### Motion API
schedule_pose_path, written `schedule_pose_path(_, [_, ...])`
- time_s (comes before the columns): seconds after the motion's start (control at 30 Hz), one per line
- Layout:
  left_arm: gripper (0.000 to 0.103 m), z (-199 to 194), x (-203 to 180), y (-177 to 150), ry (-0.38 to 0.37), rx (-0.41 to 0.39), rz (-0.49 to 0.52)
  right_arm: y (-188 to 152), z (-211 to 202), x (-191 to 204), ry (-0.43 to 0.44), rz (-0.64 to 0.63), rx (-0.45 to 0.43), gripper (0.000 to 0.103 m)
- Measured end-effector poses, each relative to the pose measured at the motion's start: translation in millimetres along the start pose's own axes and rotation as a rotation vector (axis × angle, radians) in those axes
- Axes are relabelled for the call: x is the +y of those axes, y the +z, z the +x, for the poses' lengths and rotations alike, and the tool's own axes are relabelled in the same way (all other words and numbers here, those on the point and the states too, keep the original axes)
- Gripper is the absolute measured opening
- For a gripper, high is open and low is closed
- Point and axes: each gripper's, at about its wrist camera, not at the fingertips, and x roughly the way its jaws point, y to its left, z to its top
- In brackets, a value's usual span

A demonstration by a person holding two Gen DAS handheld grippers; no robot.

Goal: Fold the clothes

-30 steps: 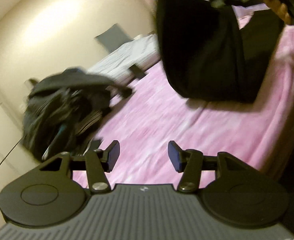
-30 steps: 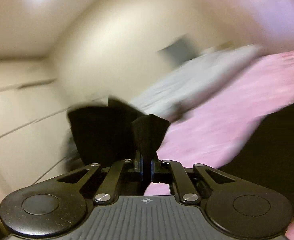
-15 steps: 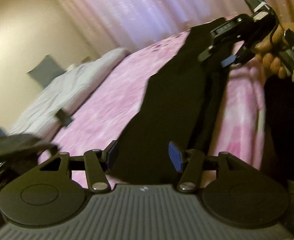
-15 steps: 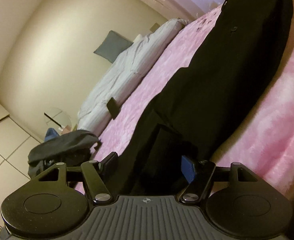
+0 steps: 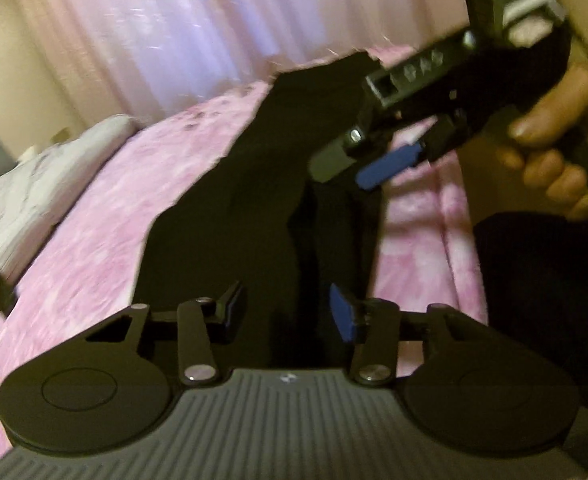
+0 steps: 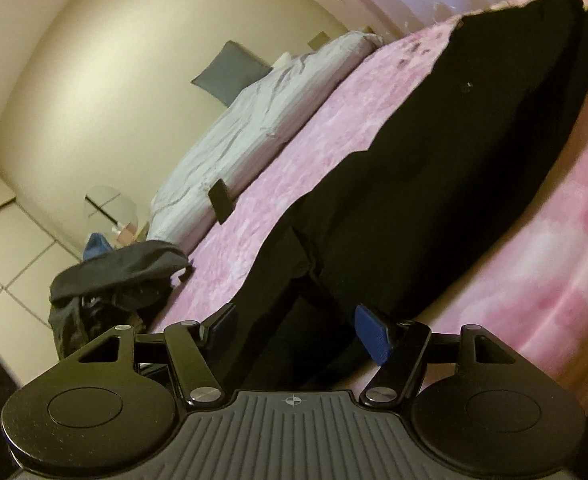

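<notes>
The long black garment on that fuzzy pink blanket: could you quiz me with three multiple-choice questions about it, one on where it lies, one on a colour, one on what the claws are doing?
1. Where does the long black garment lie?
A. on the floor
B. stretched along the fuzzy pink blanket
C. on the grey pillow

2. What colour are the pads on the claws' fingers?
A. blue
B. red
C. white

3. How is the right claw?
A. shut on the garment
B. out of sight
C. open, gripping nothing

Answers: 1 B, pink shows on both sides of it; 2 A, blue pad faces show; 3 C, its fingers stand apart, pressing on nothing.
</notes>
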Motion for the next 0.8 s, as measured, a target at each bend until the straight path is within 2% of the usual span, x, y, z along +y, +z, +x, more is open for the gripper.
schedule_pose_path(0.03, [0.03,8,-2,3,-0.007,0.012,0.02,1,-1,-1,-0.002,-0.015,0.003,0.069])
schedule_pose_path(0.07, [0.016,17,-3,5,-0.014,0.024,0.039,2,-3,0,-0.007,-0.047,0.005,0.069])
schedule_pose_path(0.1, [0.008,20,-4,6,-0.016,0.033,0.043,2,-5,1,-0.012,-0.079,0.008,0.069])
schedule_pose_path(0.17, [0.002,21,-3,8,-0.001,0.038,0.035,4,-8,3,-0.022,-0.146,0.013,0.069])
schedule_pose_path(0.3, [0.001,2,-3,11,0.054,-0.018,0.028,-3,-11,14,-0.041,-0.347,0.07,0.069])
schedule_pose_path(0.4, [0.0,-12,-12,11,0.06,-0.054,0.026,-10,-15,17,-0.058,-0.448,0.083,0.069])
schedule_pose_path(0.53, [0.0,9,-37,0,0.029,0.024,0.136,-19,-13,11,-0.083,-0.48,0.106,0.069])
schedule_pose_path(0.7, [0.0,10,-50,-3,0.062,0.016,0.229,-33,-17,33,-0.119,-0.778,0.107,0.069])
schedule_pose_path(0.8, [0.004,3,-67,-10,0.09,-0.017,0.359,-48,-10,54,-0.131,-1.096,0.13,0.069])
